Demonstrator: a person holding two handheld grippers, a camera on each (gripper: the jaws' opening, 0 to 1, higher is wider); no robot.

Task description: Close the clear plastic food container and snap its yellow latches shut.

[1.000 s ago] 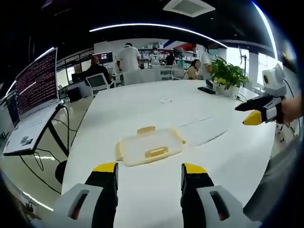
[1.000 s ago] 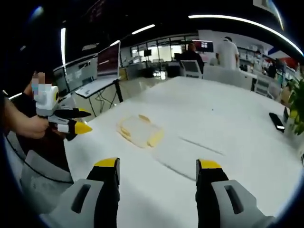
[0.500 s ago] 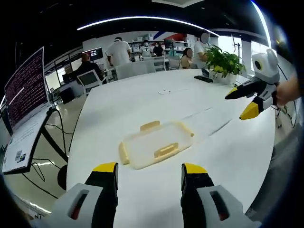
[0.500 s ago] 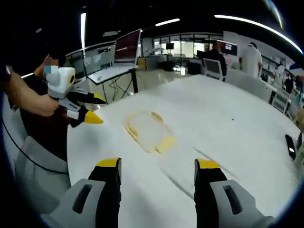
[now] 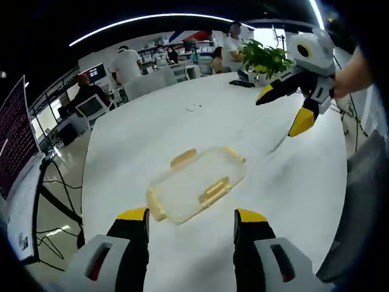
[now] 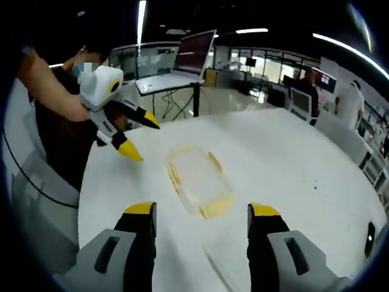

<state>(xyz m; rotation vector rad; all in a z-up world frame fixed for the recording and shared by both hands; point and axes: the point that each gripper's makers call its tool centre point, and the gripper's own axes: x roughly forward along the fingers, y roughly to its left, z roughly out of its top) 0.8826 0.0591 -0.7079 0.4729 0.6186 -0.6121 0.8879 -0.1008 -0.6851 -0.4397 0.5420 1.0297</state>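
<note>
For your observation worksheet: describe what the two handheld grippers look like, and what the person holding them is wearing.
Each gripper has two black jaws tipped in yellow on pale grey bases with dark slots, as on the left gripper and right gripper. Seen from the side, each carries a white rounded housing. The person wears a dark short-sleeved top.

open office, white table, potted plant, ceiling light strips.

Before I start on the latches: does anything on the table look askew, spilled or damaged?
Nothing stands out. The clear container lies flat on the white table with its lid on and yellow latches at its edges, no spill around it. Both tongs, left and right, are open and hold nothing.
</note>
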